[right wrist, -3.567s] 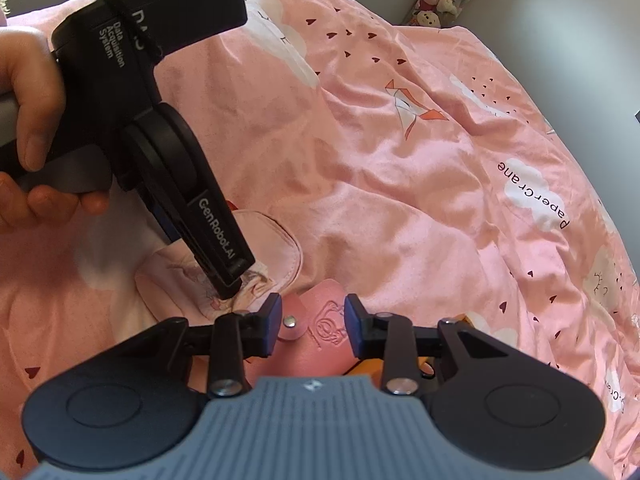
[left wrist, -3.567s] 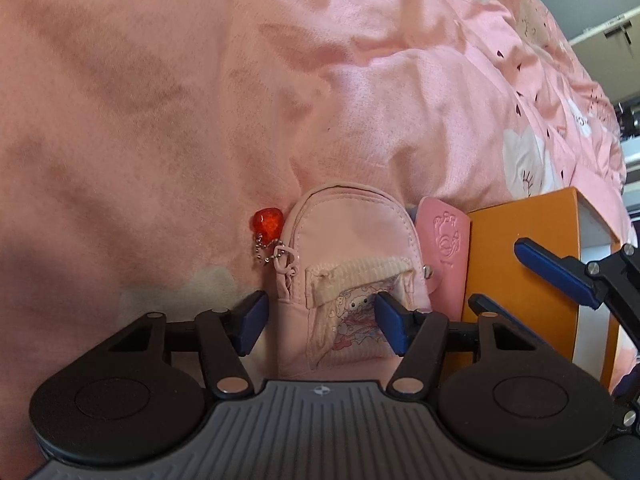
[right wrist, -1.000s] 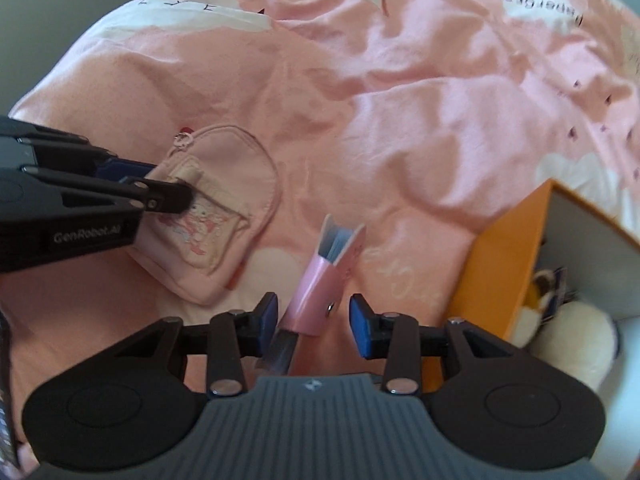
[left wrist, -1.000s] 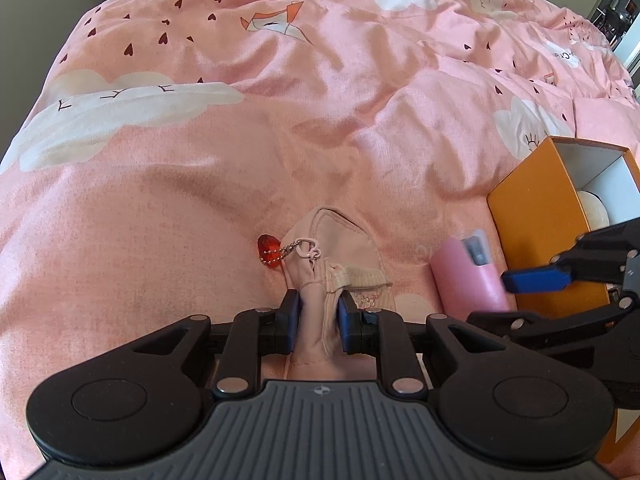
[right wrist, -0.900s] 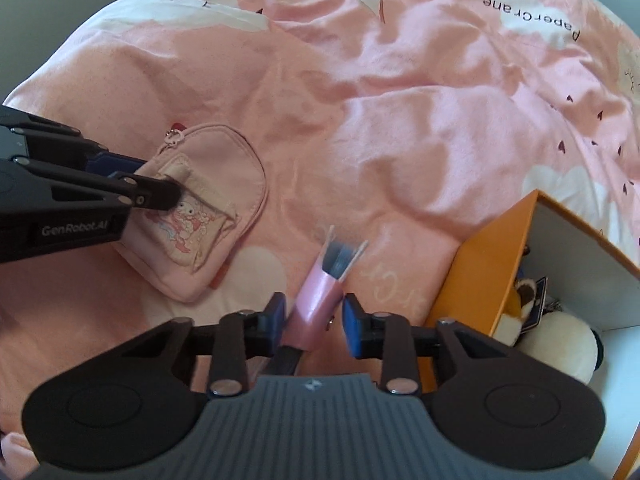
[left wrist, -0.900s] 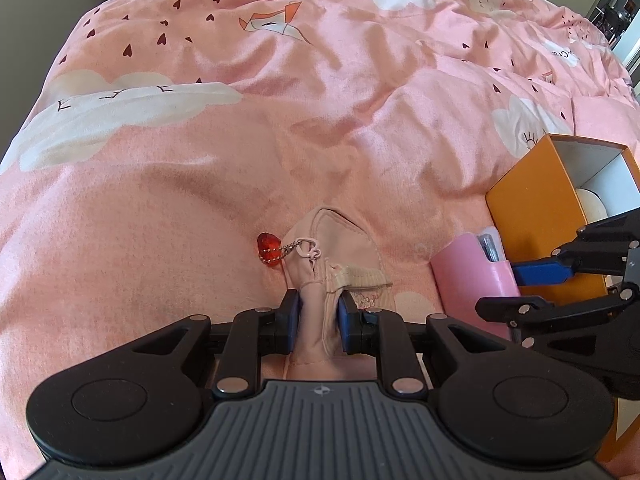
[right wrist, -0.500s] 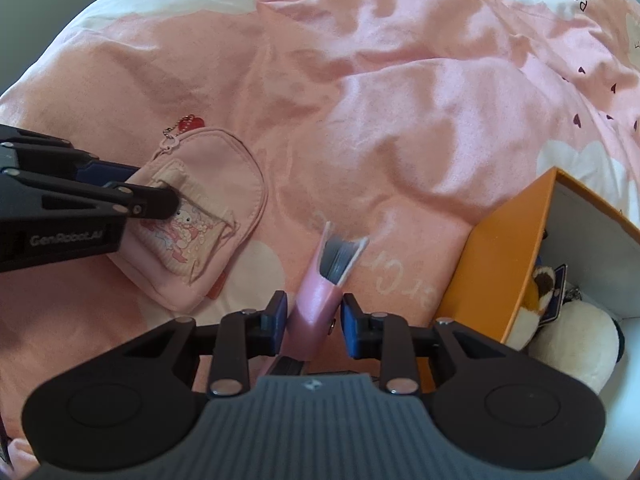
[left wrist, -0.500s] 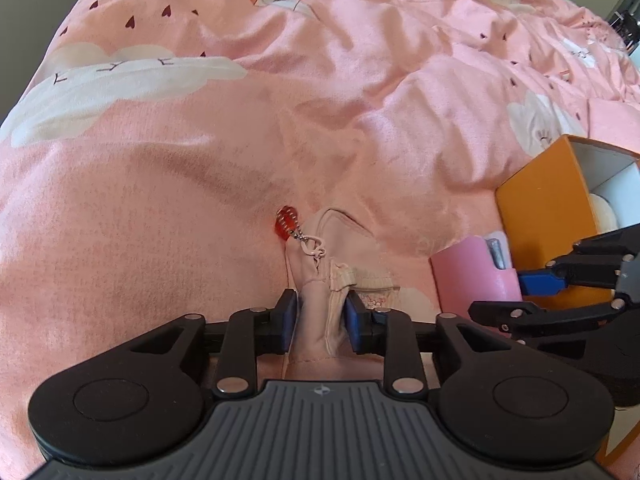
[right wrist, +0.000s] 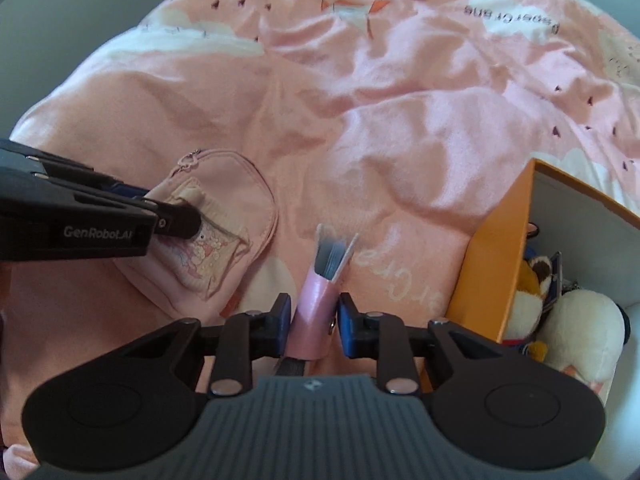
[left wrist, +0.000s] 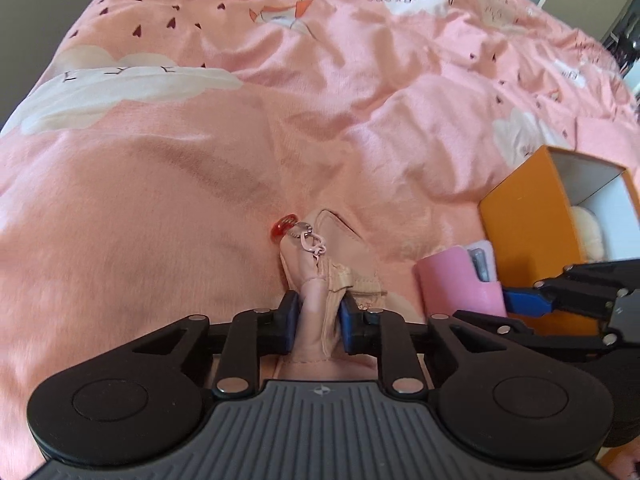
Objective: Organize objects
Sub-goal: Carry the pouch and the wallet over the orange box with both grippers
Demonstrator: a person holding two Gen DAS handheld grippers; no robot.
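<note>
Both tools closed, lifting mini backpack (left wrist: 332, 264) and pink case (right wrist: 316, 312).

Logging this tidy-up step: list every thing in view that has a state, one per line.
Left gripper: shut on the small pink fabric backpack pouch, zipper closed.
Right gripper: shut on the pink leather card holder, top gaping, cards showing.
Orange cardboard box: open, plush toys inside.
Red charm: attached to pouch zipper.
</note>
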